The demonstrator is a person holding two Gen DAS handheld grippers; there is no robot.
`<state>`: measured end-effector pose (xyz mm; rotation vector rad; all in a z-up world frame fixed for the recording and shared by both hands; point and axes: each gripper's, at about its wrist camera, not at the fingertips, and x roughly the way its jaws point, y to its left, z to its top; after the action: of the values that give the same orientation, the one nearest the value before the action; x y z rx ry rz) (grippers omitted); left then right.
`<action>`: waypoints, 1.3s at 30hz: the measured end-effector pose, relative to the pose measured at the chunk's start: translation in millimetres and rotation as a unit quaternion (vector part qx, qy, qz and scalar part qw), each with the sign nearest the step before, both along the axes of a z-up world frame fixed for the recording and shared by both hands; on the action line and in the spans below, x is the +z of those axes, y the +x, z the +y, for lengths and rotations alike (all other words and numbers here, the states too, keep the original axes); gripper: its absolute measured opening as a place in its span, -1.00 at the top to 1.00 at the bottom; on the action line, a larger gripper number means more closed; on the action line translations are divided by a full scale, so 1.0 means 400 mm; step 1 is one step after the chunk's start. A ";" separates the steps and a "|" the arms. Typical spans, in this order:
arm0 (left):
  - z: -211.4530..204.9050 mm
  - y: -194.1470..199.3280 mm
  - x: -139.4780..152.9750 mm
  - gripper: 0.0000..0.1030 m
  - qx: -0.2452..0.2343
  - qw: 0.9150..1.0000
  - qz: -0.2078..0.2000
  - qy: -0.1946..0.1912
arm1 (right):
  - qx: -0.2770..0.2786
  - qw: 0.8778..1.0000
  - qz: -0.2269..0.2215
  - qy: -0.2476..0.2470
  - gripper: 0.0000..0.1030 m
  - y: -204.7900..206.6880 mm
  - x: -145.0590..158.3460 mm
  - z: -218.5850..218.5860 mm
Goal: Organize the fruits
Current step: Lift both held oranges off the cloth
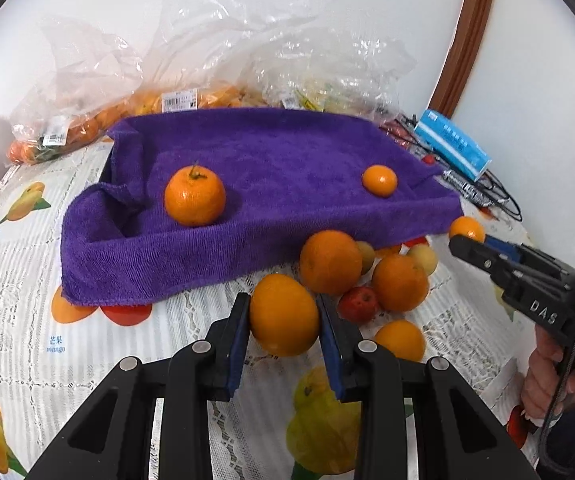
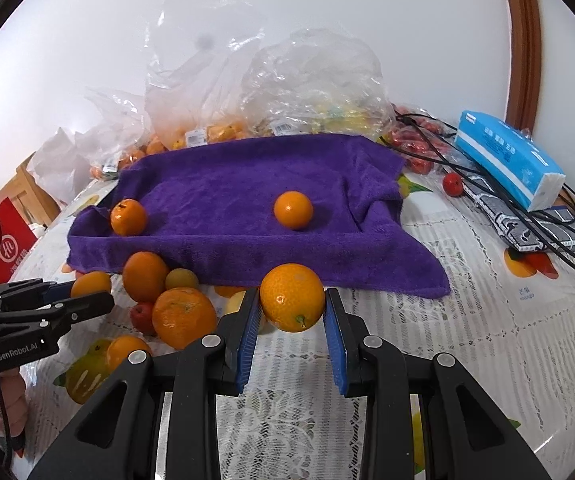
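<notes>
At the bottom centre of the left wrist view, the left gripper (image 1: 284, 314) has its blue pads closed tight against the sides of an orange (image 1: 284, 314), held above the fruit-printed tablecloth (image 1: 15, 280). In the right wrist view the right gripper (image 2: 292, 300) likewise clamps a smaller orange (image 2: 292, 297) between its pads, low in the frame's middle. Just beyond, toward the centre-right of the left view, a loose cluster of oranges (image 1: 330, 262), a small red fruit (image 1: 358, 304) and pale yellowish fruits lies on the cloth, touching one another. Behind them a purple towel (image 1: 267, 152) drapes over a tray-like shape; a stemmed mandarin (image 1: 194, 196) sits at its left, a small orange (image 1: 379, 180) at its right, well apart. Farthest back, clear plastic bags (image 1: 99, 80) of fruit line the wall, with a blue tissue pack (image 2: 507, 156) at the upper right.
</notes>
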<state>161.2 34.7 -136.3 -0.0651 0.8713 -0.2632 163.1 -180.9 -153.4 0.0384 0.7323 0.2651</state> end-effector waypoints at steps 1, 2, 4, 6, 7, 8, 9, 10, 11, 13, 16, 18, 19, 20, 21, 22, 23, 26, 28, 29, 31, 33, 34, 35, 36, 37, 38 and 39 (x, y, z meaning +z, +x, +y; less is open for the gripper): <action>0.000 -0.002 0.004 0.39 0.000 1.000 -0.004 0.000 | 0.002 1.000 -0.002 0.001 0.39 -0.002 0.001 0.002; 0.000 -0.004 0.006 0.39 -0.001 1.000 -0.009 -0.001 | 0.004 1.000 -0.003 0.001 0.39 -0.003 0.001 0.004; -0.001 -0.006 0.009 0.39 0.000 1.000 -0.013 -0.002 | 0.008 1.000 -0.007 0.007 0.39 -0.004 0.004 0.006; 0.000 -0.006 0.010 0.39 -0.002 1.000 -0.015 -0.005 | 0.011 1.000 -0.007 0.011 0.39 -0.005 0.003 0.008; 0.000 -0.004 0.010 0.39 -0.001 1.000 -0.014 -0.005 | 0.012 1.000 -0.007 0.011 0.39 -0.006 0.003 0.009; 0.001 -0.003 0.011 0.39 0.000 1.000 -0.012 -0.006 | 0.013 1.000 -0.008 0.012 0.39 -0.006 0.003 0.011; 0.002 -0.002 0.012 0.39 0.000 1.000 -0.014 -0.010 | 0.015 1.000 -0.008 0.012 0.39 -0.006 0.004 0.012; 0.003 -0.001 0.013 0.39 0.000 1.000 -0.014 -0.011 | 0.016 1.000 -0.010 0.012 0.39 -0.006 0.004 0.012; 0.003 -0.002 0.013 0.39 0.000 1.000 -0.016 -0.012 | 0.016 1.000 -0.011 0.013 0.39 -0.007 0.005 0.013; 0.006 -0.003 0.011 0.39 0.002 1.000 -0.020 -0.012 | 0.018 1.000 -0.014 0.016 0.39 -0.008 0.006 0.014; 0.013 0.001 0.011 0.39 0.005 1.000 -0.014 -0.020 | 0.023 0.999 -0.014 0.022 0.39 -0.008 0.002 0.015; 0.015 -0.002 0.015 0.39 0.006 1.000 -0.018 -0.024 | 0.020 0.999 -0.018 0.023 0.39 -0.008 0.006 0.013; 0.014 -0.003 0.015 0.39 0.007 1.000 -0.019 -0.020 | 0.021 0.999 -0.021 0.025 0.39 -0.009 0.008 0.012; 0.015 -0.003 0.016 0.39 0.008 1.000 -0.020 -0.020 | 0.021 0.999 -0.022 0.027 0.39 -0.010 0.009 0.012; 0.017 -0.003 0.016 0.39 0.008 0.999 -0.022 -0.022 | 0.021 0.999 -0.023 0.027 0.39 -0.010 0.010 0.012; 0.018 -0.003 0.016 0.39 0.009 0.999 -0.021 -0.024 | 0.022 0.999 -0.024 0.028 0.39 -0.010 0.010 0.011; 0.019 -0.002 0.015 0.39 0.009 0.999 -0.019 -0.024 | 0.022 0.999 -0.025 0.030 0.39 -0.011 0.011 0.011; 0.020 -0.003 0.017 0.39 0.011 0.999 -0.021 -0.026 | 0.022 0.999 -0.032 0.029 0.39 -0.014 0.015 0.011; 0.019 -0.005 0.017 0.39 0.013 0.999 -0.022 -0.024 | 0.024 0.999 -0.036 0.031 0.39 -0.016 0.017 0.011; 0.019 -0.004 0.018 0.39 0.013 0.999 -0.021 -0.024 | 0.024 0.999 -0.037 0.032 0.39 -0.019 0.017 0.011; 0.020 -0.006 0.021 0.39 0.013 0.999 -0.024 -0.027 | 0.023 0.998 -0.038 0.033 0.39 -0.019 0.019 0.010; 0.020 -0.007 0.021 0.39 0.013 0.999 -0.025 -0.026 | 0.022 0.998 -0.042 0.036 0.38 -0.021 0.021 0.008; 0.021 -0.008 0.022 0.39 0.013 0.999 -0.026 -0.028 | 0.021 0.998 -0.042 0.037 0.39 -0.021 0.021 0.008; 0.021 -0.010 0.021 0.39 0.013 0.999 -0.028 -0.028 | 0.021 0.998 -0.042 0.037 0.39 -0.021 0.021 0.008; 0.021 -0.009 0.019 0.39 0.014 0.999 -0.026 -0.027 | 0.022 0.998 -0.042 0.038 0.39 -0.021 0.020 0.007; 0.020 -0.009 0.020 0.39 0.014 0.999 -0.024 -0.024 | 0.023 0.998 -0.042 0.040 0.39 -0.021 0.019 0.007; 0.021 -0.010 0.021 0.39 0.014 0.999 -0.025 -0.026 | 0.021 0.998 -0.039 0.039 0.39 -0.020 0.019 0.007; 0.022 -0.011 0.025 0.39 0.014 0.999 -0.028 -0.030 | 0.021 0.998 -0.039 0.039 0.39 -0.019 0.021 0.006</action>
<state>156.7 43.7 -126.4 -0.1255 0.8061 -0.2648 155.3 -178.4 -145.1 0.0877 0.6459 0.3329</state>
